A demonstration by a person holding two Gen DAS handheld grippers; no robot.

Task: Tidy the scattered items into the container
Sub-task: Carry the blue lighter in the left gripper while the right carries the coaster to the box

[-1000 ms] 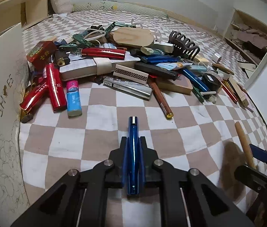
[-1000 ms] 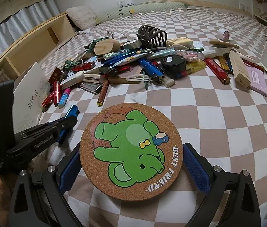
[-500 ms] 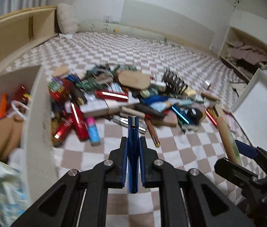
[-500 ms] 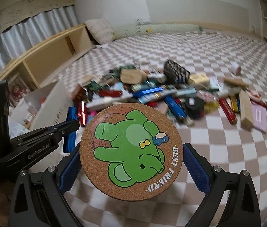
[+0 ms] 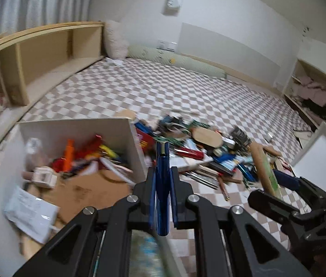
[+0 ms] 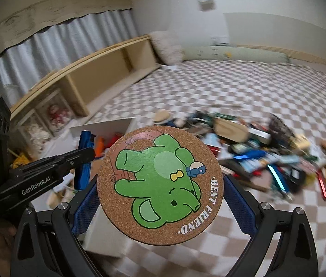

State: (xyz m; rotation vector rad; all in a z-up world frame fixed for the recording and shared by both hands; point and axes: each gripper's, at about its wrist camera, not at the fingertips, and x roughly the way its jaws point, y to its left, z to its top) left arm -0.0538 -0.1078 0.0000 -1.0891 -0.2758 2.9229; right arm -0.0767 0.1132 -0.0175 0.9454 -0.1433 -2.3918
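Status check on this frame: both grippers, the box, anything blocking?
Left gripper shut on blue pen. Right gripper shut on cork coaster. White box open, part-filled. Nothing blocking.

Ahead of the left gripper we see a checkered bed (image 5: 153, 92) running to a white wall (image 5: 232, 23). Far left of it stands a wooden shelf (image 5: 47, 53) under grey curtains (image 5: 38, 4). A pillow (image 5: 116, 41) and green bolster (image 5: 181, 61) lie at the far edge.
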